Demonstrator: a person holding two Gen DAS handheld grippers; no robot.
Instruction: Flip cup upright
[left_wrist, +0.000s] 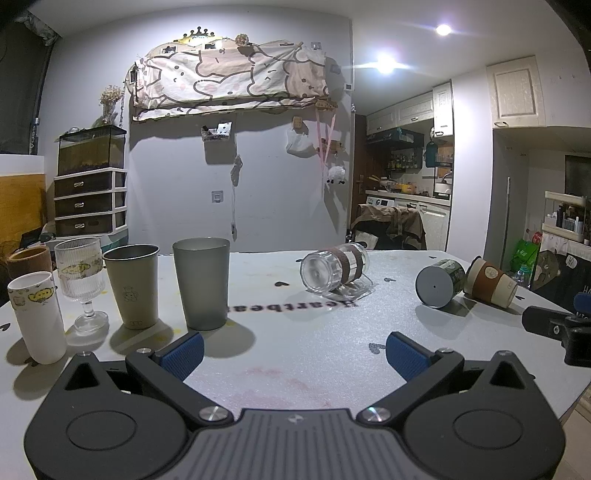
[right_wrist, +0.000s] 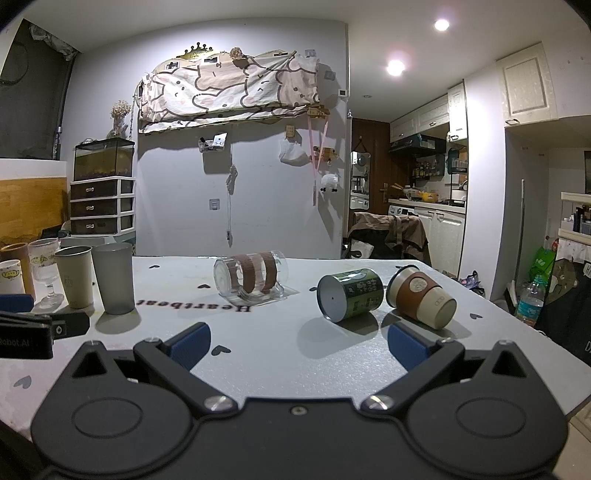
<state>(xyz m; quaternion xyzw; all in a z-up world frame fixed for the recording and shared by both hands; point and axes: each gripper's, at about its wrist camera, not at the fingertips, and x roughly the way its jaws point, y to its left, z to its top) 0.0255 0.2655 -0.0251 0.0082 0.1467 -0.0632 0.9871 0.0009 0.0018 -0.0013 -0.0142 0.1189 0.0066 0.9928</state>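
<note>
Right gripper (right_wrist: 298, 345) fingers apart, empty, low over worktop (right_wrist: 258, 347); left gripper (left_wrist: 293, 350) likewise. Nearest toppled cup: green cup (right_wrist: 350, 294), just beyond. Best to grip across its wall mid-body, then rotate base down.

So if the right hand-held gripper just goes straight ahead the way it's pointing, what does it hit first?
Probably the green cylindrical cup lying on its side: it sits just ahead of the open right hand-held gripper, slightly right of centre. Depth is hard to judge.
</note>
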